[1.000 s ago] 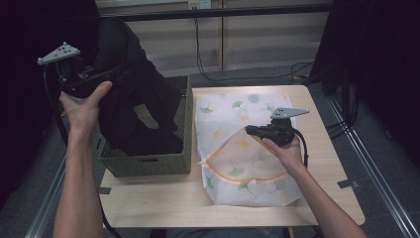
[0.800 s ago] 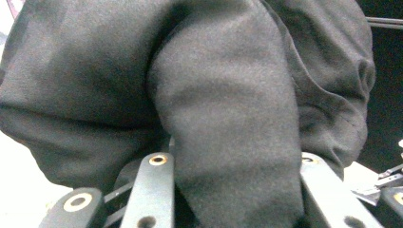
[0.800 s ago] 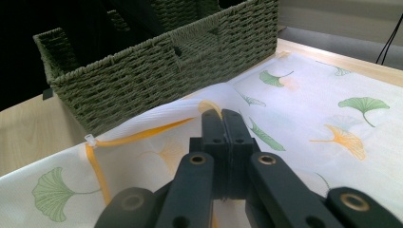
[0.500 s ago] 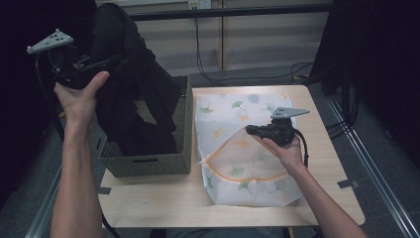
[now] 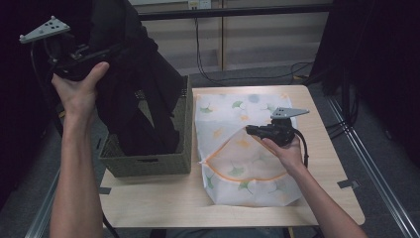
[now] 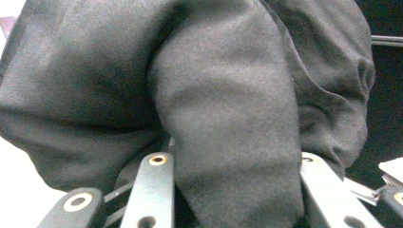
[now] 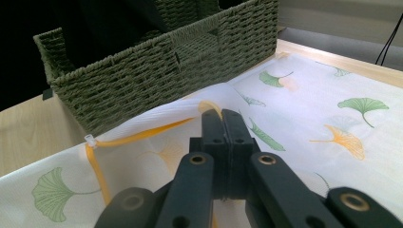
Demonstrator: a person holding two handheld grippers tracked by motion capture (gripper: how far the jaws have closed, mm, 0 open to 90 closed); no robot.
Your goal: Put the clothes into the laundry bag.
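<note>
A black garment (image 5: 138, 94) hangs from my left gripper (image 5: 116, 49), which is raised at the far left and shut on a thick fold of it. Its lower end still dips into the green woven basket (image 5: 148, 166). In the left gripper view the dark cloth (image 6: 228, 118) bulges between the jaws of my left gripper (image 6: 237, 185) and hides their tips. A white mesh laundry bag (image 5: 247, 163) with ginkgo leaves and an orange zip lies on the table. My right gripper (image 5: 247, 130) is shut on its raised zip edge. In the right gripper view my right gripper (image 7: 221, 116) pinches that edge of the bag (image 7: 304, 99), close to the basket (image 7: 157, 76).
The basket stands on the left part of the wooden table (image 5: 148, 203), touching the bag's left side. Black cables (image 5: 208, 64) trail over the floor behind the table. Metal rails (image 5: 376, 168) run along the right side.
My left hand has lifted the black garment higher and a little to the left, drawing more of it out of the basket. My right gripper and the bag have stayed put.
</note>
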